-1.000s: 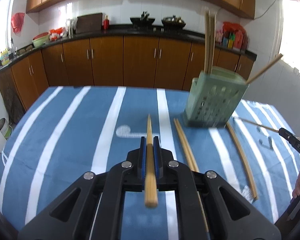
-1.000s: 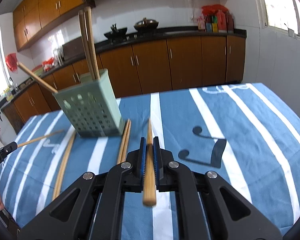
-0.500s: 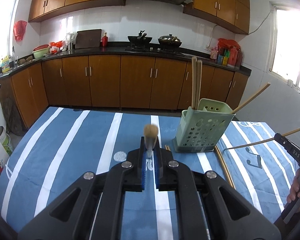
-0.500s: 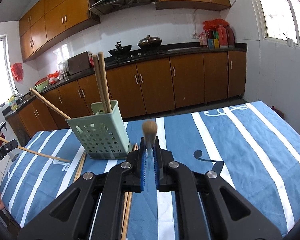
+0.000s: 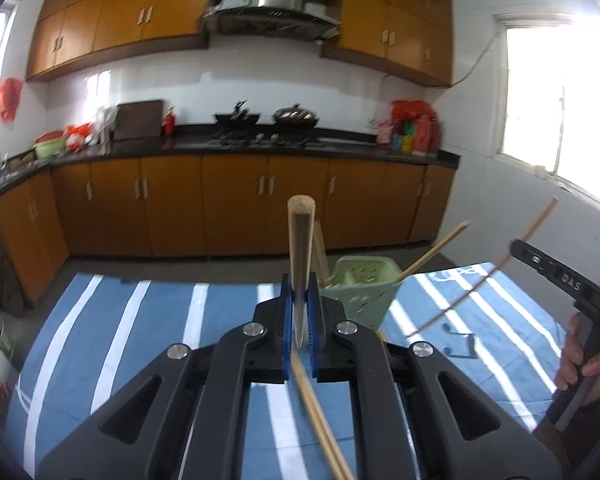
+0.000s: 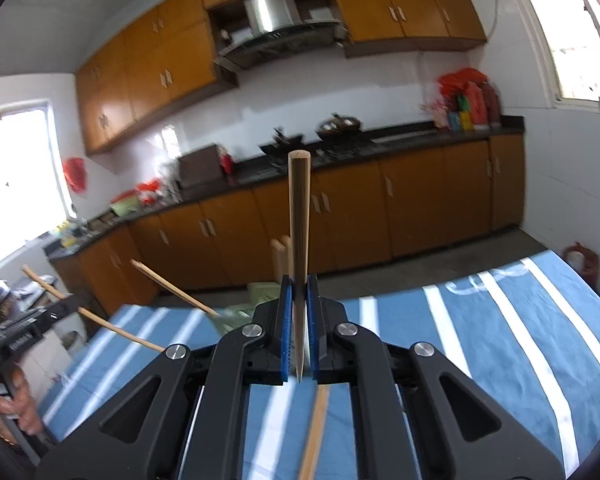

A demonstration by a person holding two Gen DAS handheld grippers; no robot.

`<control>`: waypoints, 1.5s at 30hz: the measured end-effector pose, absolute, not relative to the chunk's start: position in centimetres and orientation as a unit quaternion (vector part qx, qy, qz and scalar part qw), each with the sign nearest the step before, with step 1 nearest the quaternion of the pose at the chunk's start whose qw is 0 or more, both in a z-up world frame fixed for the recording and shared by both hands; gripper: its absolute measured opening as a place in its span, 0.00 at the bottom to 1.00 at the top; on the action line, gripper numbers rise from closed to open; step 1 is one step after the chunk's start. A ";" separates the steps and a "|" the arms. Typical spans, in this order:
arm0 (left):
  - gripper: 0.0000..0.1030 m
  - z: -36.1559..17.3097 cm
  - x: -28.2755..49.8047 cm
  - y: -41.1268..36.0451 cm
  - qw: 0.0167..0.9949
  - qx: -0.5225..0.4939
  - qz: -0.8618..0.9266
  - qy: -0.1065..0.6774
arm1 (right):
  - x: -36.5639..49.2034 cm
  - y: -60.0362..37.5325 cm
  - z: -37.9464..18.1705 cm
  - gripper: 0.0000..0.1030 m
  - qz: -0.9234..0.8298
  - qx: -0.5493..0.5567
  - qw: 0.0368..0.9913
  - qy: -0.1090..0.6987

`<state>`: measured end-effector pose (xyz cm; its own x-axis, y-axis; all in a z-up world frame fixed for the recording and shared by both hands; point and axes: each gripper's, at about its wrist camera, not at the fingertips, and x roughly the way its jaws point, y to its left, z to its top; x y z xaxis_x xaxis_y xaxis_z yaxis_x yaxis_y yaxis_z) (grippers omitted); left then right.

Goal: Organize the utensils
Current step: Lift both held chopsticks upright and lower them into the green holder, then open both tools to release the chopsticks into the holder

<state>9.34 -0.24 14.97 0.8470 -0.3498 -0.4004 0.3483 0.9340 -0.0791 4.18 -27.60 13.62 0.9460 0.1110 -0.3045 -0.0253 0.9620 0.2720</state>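
Observation:
My left gripper (image 5: 300, 312) is shut on a wooden chopstick (image 5: 300, 248) that stands upright between its blue pads, above the table. My right gripper (image 6: 299, 316) is shut on another wooden chopstick (image 6: 299, 216), also upright. The green perforated utensil holder (image 5: 360, 292) stands just right of the left gripper, with several chopsticks in it; in the right wrist view it (image 6: 240, 314) shows partly behind the fingers. The right gripper also shows at the right edge of the left wrist view (image 5: 548, 272), the left gripper at the left edge of the right wrist view (image 6: 32, 324).
A blue cloth with white stripes (image 5: 148, 340) covers the table. Loose chopsticks (image 5: 316, 412) lie on it under the left gripper, one (image 6: 316, 432) under the right gripper. Kitchen cabinets (image 5: 236, 208) and a counter stand behind the table.
Both grippers have lifted their chopsticks off the cloth and tilted them from lying flat to upright. Both cameras now sit higher and look further up at the kitchen.

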 end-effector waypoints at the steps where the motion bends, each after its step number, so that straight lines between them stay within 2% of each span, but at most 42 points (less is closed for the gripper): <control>1: 0.08 15.4 9.1 -0.5 0.961 -0.001 -0.188 0.206 | 4.0 -27.4 14.4 0.07 0.045 0.135 0.978 0.154; 8: 0.08 19.2 8.2 -2.2 0.964 -0.006 -0.214 0.156 | 4.0 -25.9 17.4 0.07 0.064 0.129 0.984 0.109; 16: 0.08 21.3 11.2 -3.7 0.974 -0.047 -0.190 0.110 | 6.6 -24.7 18.0 0.07 0.037 0.111 0.990 0.077; 26: 0.08 17.0 17.0 -6.9 0.976 -0.040 -0.163 0.142 | 11.1 -25.0 14.8 0.07 0.017 0.121 0.985 0.125; 41: 0.10 14.1 18.6 -7.3 0.973 -0.031 -0.157 0.166 | 12.1 -24.4 13.5 0.08 0.025 0.114 0.980 0.158; 42: 0.11 14.2 18.5 -7.2 0.973 -0.033 -0.156 0.166 | 12.1 -24.5 13.6 0.09 0.024 0.116 0.980 0.158; 45: 0.17 14.8 18.3 -6.8 0.974 -0.039 -0.153 0.160 | 11.5 -24.8 14.0 0.22 0.023 0.123 0.981 0.151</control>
<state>18.34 -6.76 14.83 0.9017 -0.3108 -0.3005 0.2860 0.9501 -0.1244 11.51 -24.78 14.03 0.9533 0.0814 -0.2909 -0.0070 0.9687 0.2481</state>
